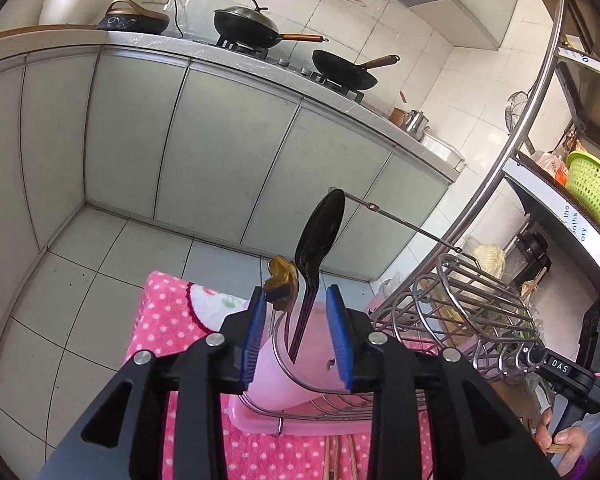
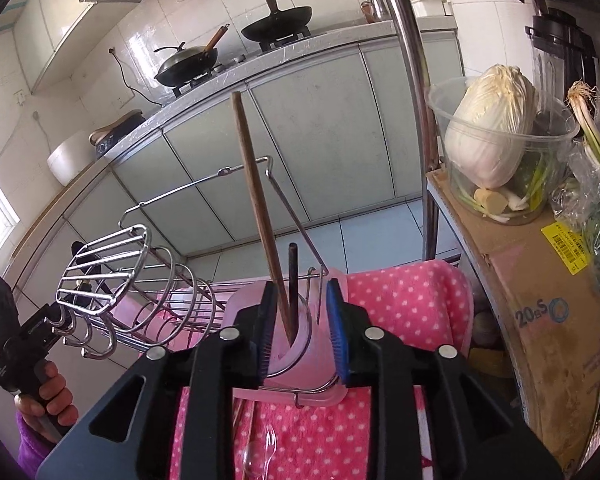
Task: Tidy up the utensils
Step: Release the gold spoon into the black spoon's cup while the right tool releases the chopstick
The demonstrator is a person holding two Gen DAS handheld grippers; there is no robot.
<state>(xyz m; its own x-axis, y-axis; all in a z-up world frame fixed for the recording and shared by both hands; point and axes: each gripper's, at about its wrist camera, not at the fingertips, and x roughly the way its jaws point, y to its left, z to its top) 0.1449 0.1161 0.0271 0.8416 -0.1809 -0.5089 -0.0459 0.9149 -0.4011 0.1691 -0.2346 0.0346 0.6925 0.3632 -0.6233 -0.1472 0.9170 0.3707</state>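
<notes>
In the pink cup point(image 1: 284, 376) of the wire rack point(image 1: 460, 300), a black spoon point(image 1: 318, 236) is stood, bowl up, tilted toward one o'clock. It is seen between the left gripper point(image 1: 298, 332) fingers, which are apart and clear of it. In another pink cup point(image 2: 300, 352), a brown chopstick point(image 2: 256, 200) is leaned toward eleven o'clock, just beside the parted right gripper point(image 2: 304, 328) fingers, with contact not discernible.

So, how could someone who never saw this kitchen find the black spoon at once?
Look at the wire rack standing on the pink dotted towel. In the pink cup at its end, between the open left gripper's blue pads, stands the black spoon, bowl up. Its neighbour there is a small amber piece; only the spoon is black, long and glossy.
</notes>
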